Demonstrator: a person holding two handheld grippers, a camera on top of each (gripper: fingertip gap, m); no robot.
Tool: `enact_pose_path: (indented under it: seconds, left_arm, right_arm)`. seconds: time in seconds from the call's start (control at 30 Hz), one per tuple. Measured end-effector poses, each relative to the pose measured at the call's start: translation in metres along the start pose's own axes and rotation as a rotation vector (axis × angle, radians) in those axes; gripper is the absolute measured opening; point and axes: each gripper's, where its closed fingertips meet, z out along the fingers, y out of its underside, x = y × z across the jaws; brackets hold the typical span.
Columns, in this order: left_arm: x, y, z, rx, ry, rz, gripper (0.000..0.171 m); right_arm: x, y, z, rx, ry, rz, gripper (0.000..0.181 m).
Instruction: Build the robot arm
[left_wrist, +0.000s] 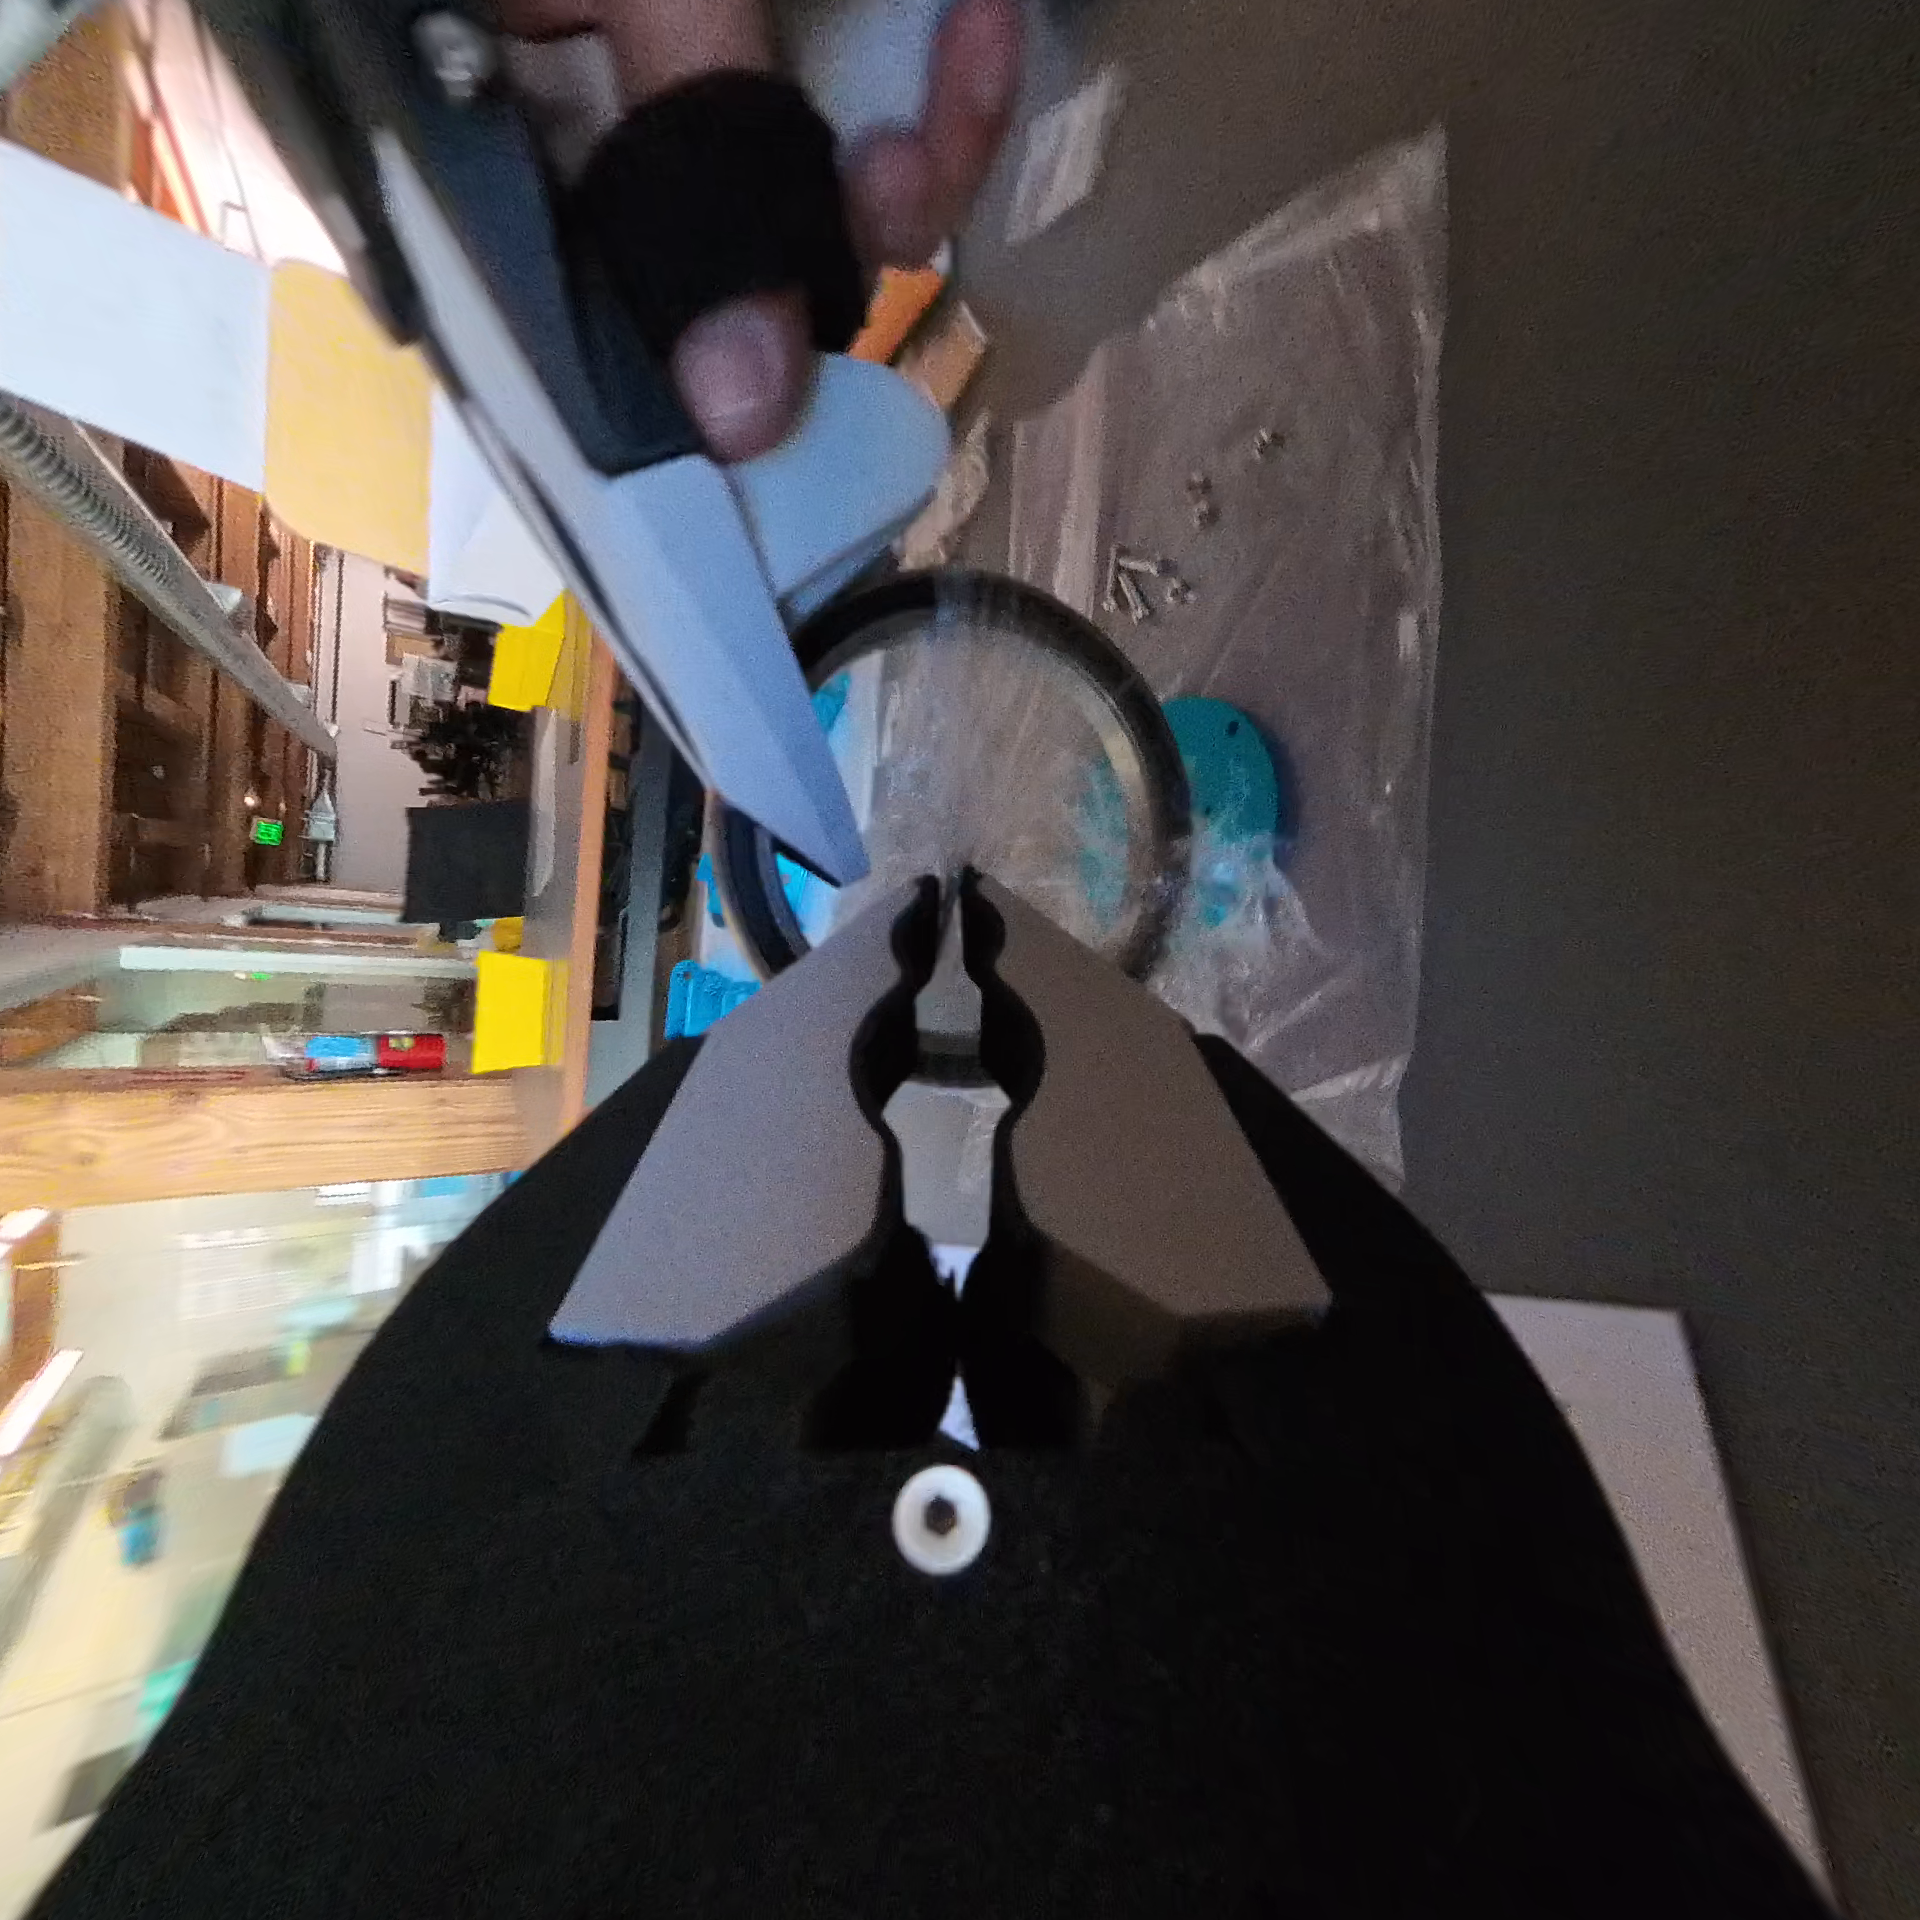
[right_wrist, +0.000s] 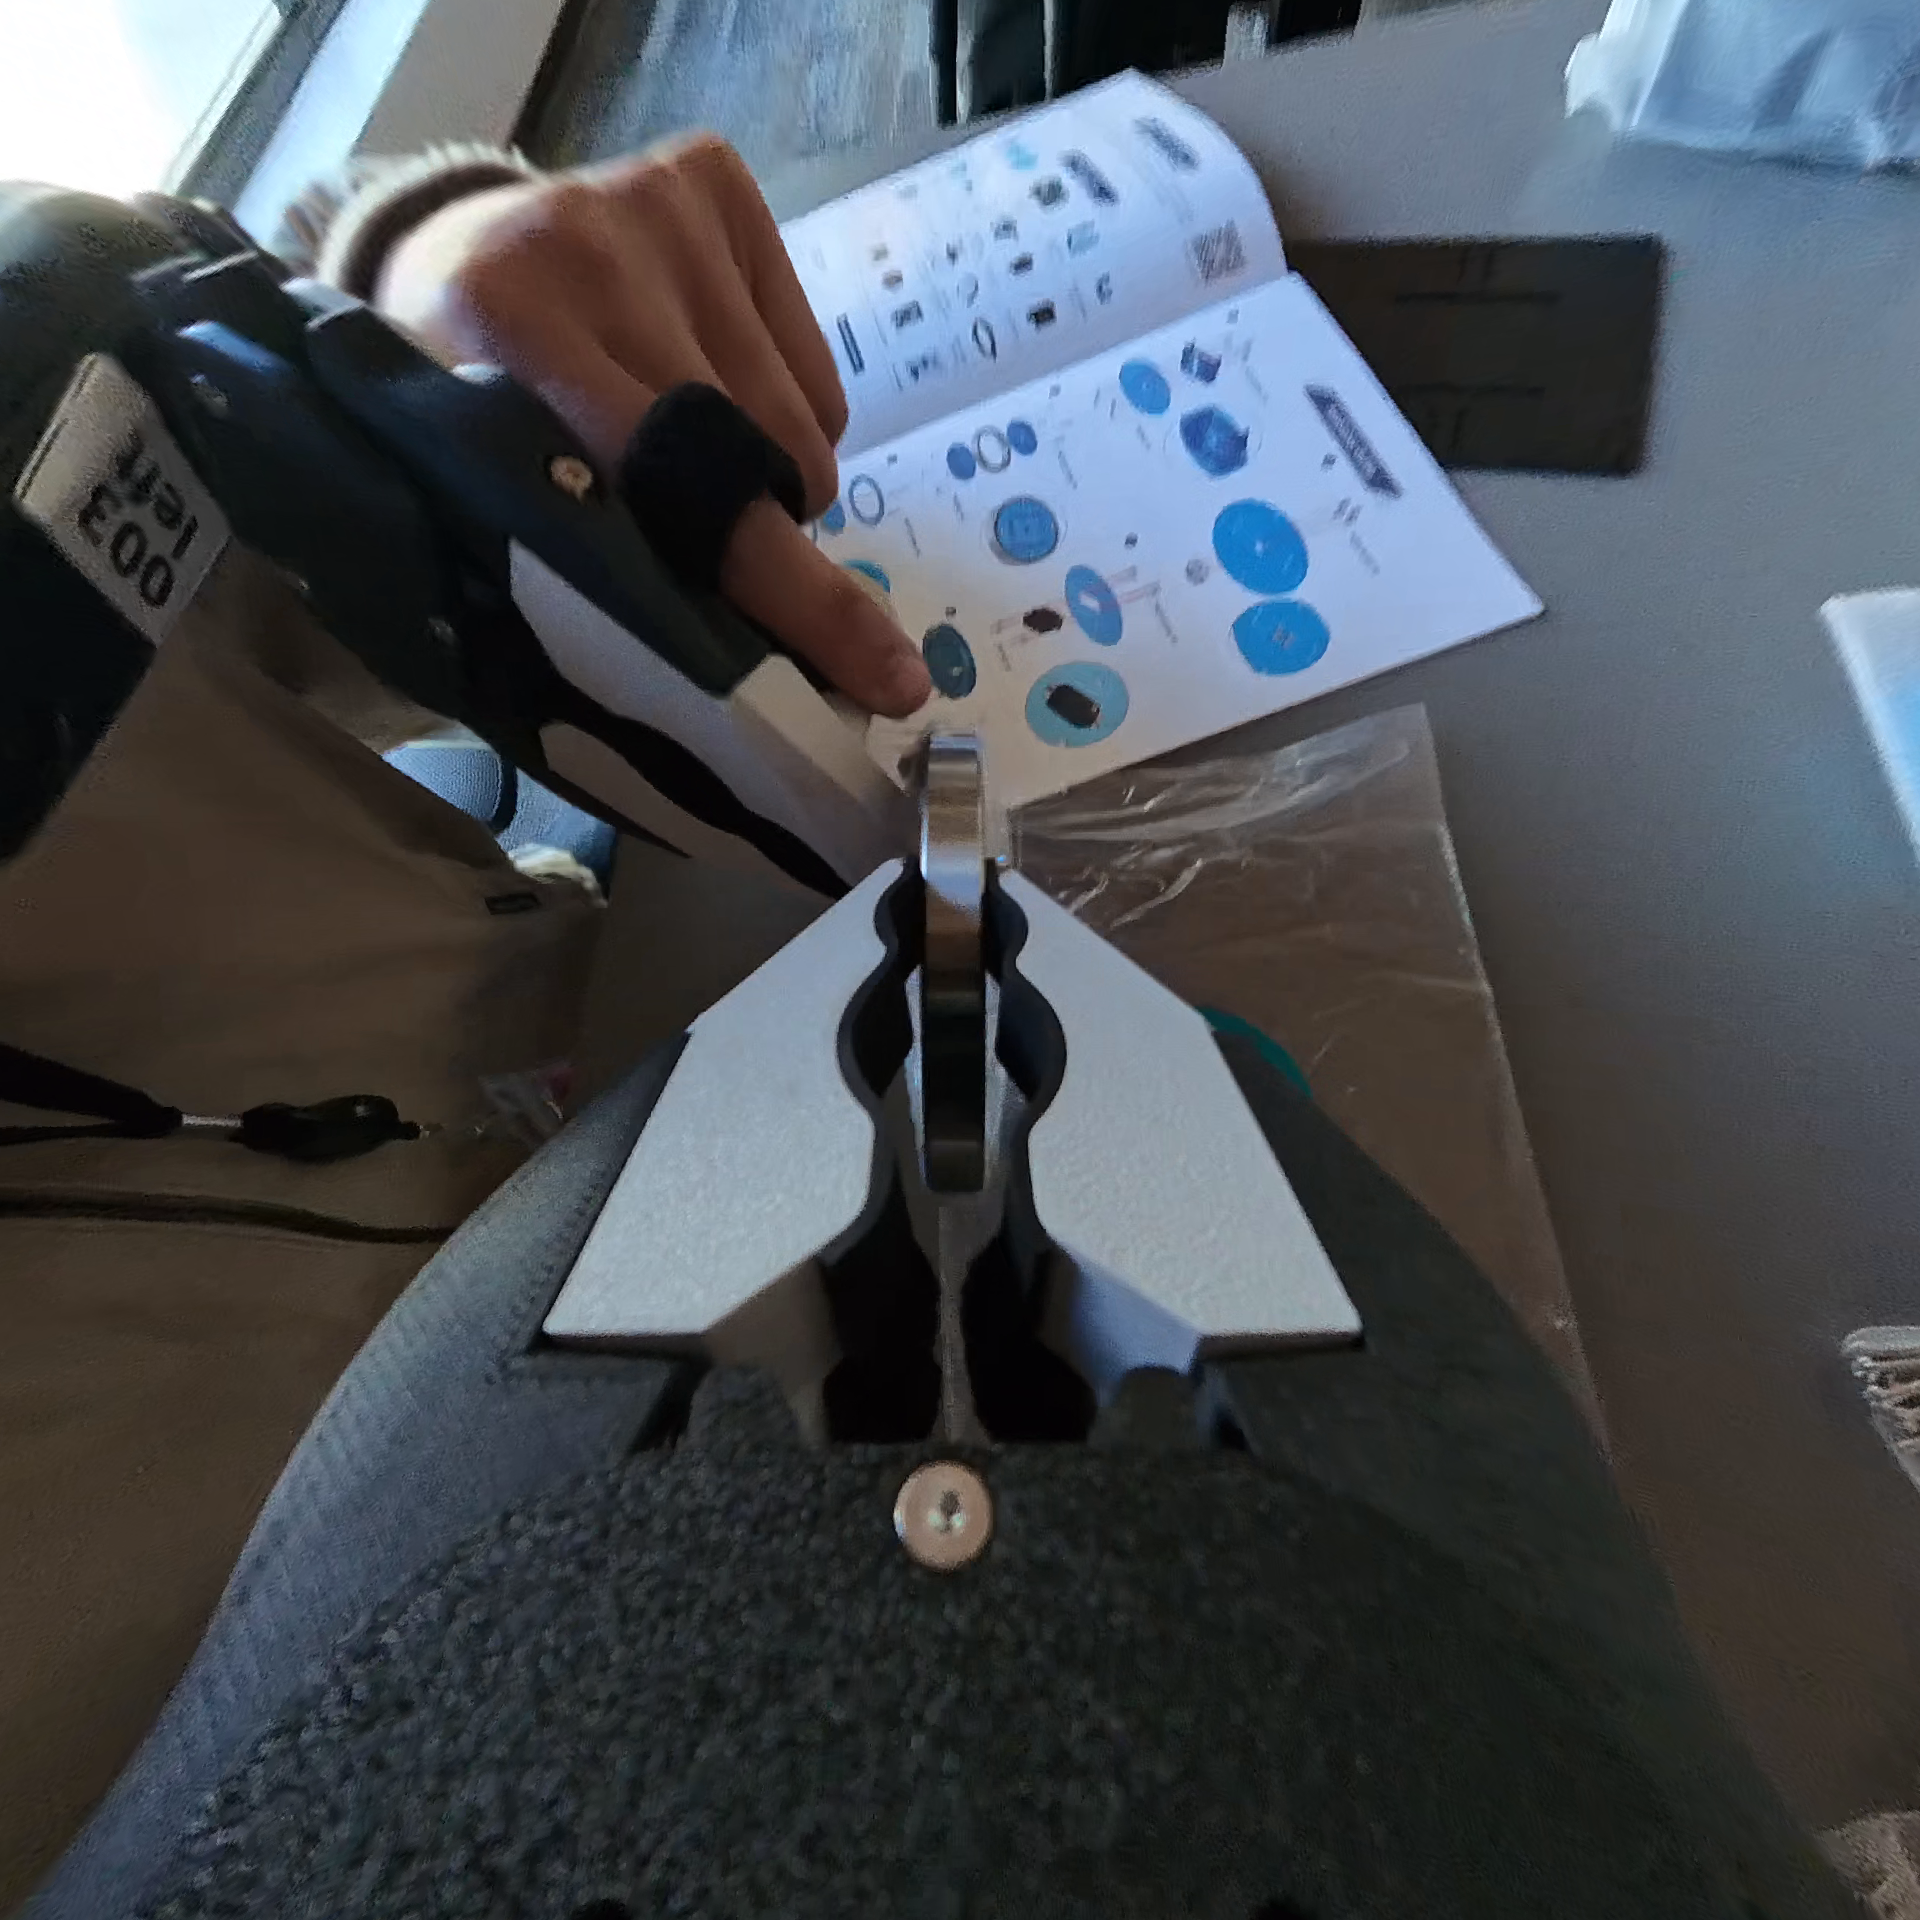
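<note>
My right gripper (right_wrist: 951, 883) is shut on a dark metal ring (right_wrist: 954, 831), which shows edge-on between its jaws and is held above the table. In the left wrist view the ring (left_wrist: 1153, 717) faces the camera, with clear plastic wrap (left_wrist: 987, 748) stretched across it. My left gripper (left_wrist: 943, 883) is shut on that wrap at the ring's near edge, and creases fan out from its tips. The right gripper (left_wrist: 847, 868) comes in from the upper left with a hand on it. The left gripper (right_wrist: 894, 779) shows on the left of the right wrist view, meeting the ring's far end.
A clear plastic bag (left_wrist: 1299, 416) lies on the grey table with several small screws (left_wrist: 1138, 587) on it, and it also shows in the right wrist view (right_wrist: 1247, 914). A teal disc (left_wrist: 1231, 764) lies under the ring. An open booklet (right_wrist: 1195, 468) and a black mat (right_wrist: 1507, 353) lie beyond.
</note>
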Motion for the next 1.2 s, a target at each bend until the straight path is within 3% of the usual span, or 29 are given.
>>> enact_pose_path:
  seconds: [0.1, 0.17, 0.23, 0.3, 0.43, 0.5, 0.57, 0.67, 0.73, 0.8, 1.1, 1.2]
  left_arm:
    - [-0.015, -0.007, -0.025, 0.227, 0.020, -0.370, 0.031]
    - [-0.030, 0.002, -0.043, 0.380, 0.027, -0.650, 0.036]
    - [-0.032, 0.024, -0.042, 0.443, 0.070, -0.861, 0.040]
    - [-0.020, 0.031, -0.035, 0.490, 0.188, -0.959, 0.045]
    - [0.006, -0.003, -0.032, 0.627, 0.462, -0.983, 0.050]
    - [0.007, -0.012, -0.023, 0.620, 0.490, -0.998, 0.047]
    - [0.004, -0.014, -0.013, 0.607, 0.472, -1.002, 0.018]
    - [-0.005, -0.019, -0.011, 0.664, 0.428, -1.005, 0.005]
    - [-0.015, -0.005, -0.010, 0.622, 0.286, -0.959, 0.000]
    - [-0.034, 0.001, -0.029, 0.689, 0.256, -1.009, 0.000]
    - [-0.027, 0.026, -0.052, 0.702, 0.342, -1.045, 0.000]
    - [-0.036, 0.055, -0.063, 0.714, 0.276, -1.122, 0.000]
  right_arm:
    - [0.001, -0.010, -0.011, 0.073, -0.017, 0.009, 0.009]
    - [0.007, -0.013, -0.019, 0.100, -0.011, 0.029, 0.009]
    - [0.003, -0.020, -0.027, 0.148, -0.061, 0.044, 0.009]
    - [-0.006, -0.029, -0.033, 0.184, -0.129, 0.038, 0.009]
    - [-0.015, -0.044, -0.032, 0.195, -0.171, 0.030, 0.009]
    - [-0.015, -0.044, -0.027, 0.167, -0.141, -0.006, 0.009]
    - [-0.018, -0.047, -0.027, 0.171, -0.151, -0.013, 0.009]
    - [-0.021, -0.054, -0.036, 0.212, -0.175, -0.004, 0.009]
    - [-0.006, -0.052, -0.048, 0.212, -0.082, -0.020, 0.009]
    - [0.007, -0.046, -0.063, 0.226, -0.043, 0.008, 0.008]
    - [0.023, -0.012, -0.066, 0.369, -0.130, 0.189, 0.008]
    - [0.051, -0.011, -0.100, 0.521, -0.072, 0.279, 0.008]
